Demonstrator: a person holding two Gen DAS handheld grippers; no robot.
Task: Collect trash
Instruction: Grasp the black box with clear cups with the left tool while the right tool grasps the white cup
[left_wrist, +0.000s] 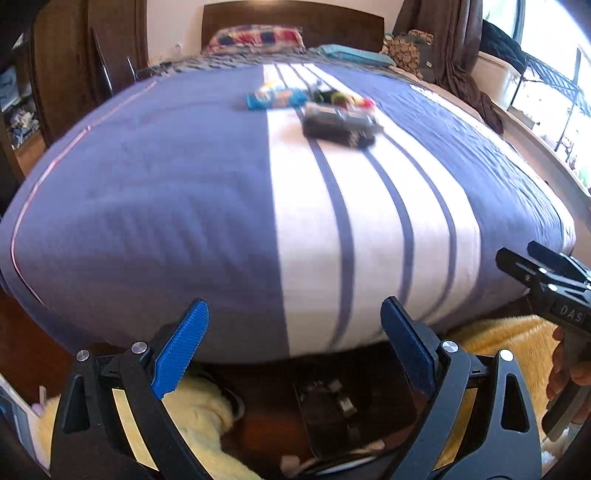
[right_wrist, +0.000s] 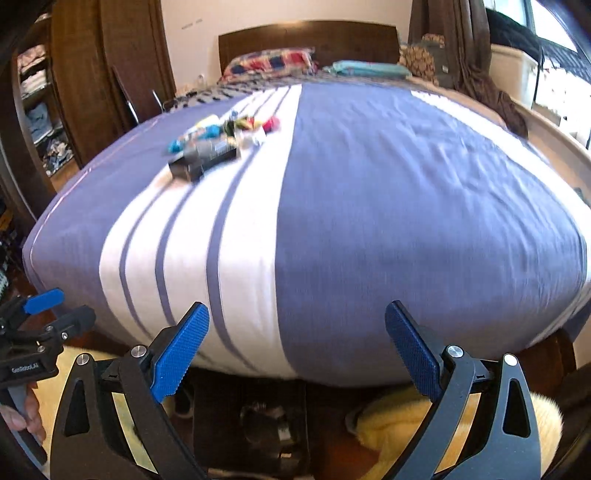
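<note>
The left gripper (left_wrist: 294, 347) has its blue-padded fingers (left_wrist: 183, 347) spread wide apart with nothing between them, poised at the foot of the bed (left_wrist: 147, 206). The right gripper (right_wrist: 297, 349) is likewise wide open and empty, its blue pads (right_wrist: 413, 350) framing the near edge of the mattress. Each tool shows in the other's view: the right one at the far right edge of the left camera, the left one at the far left edge of the right camera, both with a hand on the handle.

Below both grippers, on the floor in front of the bed, lie a yellow fluffy rug (right_wrist: 402, 424) and a dark box (left_wrist: 328, 417).

The bed carries a blue cover with a white band and thin blue stripes. The trash (left_wrist: 314, 103) lies well up the bed on the white band, far from both grippers: a blurred cluster of a blue wrapper (left_wrist: 275, 99), colourful small packets (right_wrist: 255, 123) and a dark flat pack (right_wrist: 203, 157) nearest the foot.

Beyond it sit a checked pillow (left_wrist: 255, 38), a teal cloth (right_wrist: 369, 68) and the dark headboard (right_wrist: 306, 38).
</note>
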